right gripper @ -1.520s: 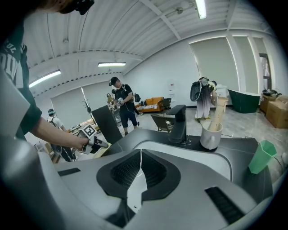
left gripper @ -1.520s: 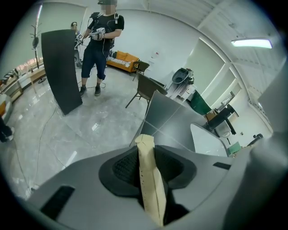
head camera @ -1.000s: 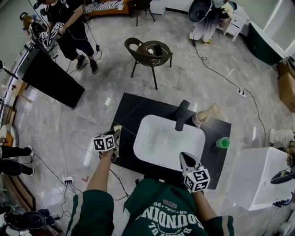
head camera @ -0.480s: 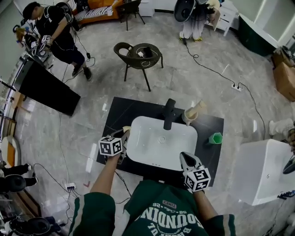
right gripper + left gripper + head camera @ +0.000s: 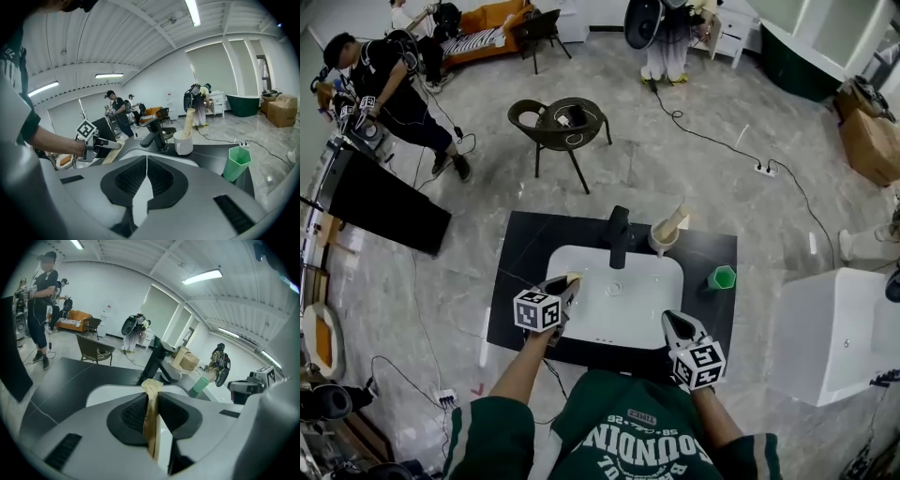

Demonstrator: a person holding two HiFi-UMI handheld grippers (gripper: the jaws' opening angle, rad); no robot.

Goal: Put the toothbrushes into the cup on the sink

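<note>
Carried in from the desk's (image 5: 517,246) left edge, the wrapped toothbrush (image 5: 151,418), likely light and stiff, is pinched along its handle by the left gripper's (image 5: 569,283) fingers over the basin's (image 5: 630,314) left rim; the right gripper's (image 5: 146,164) fingers are closed together, empty

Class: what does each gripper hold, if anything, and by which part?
Left gripper: a toothbrush, clamped lengthways between the jaws, with one end poking past their tips. Right gripper: nothing, jaws shut.
</note>
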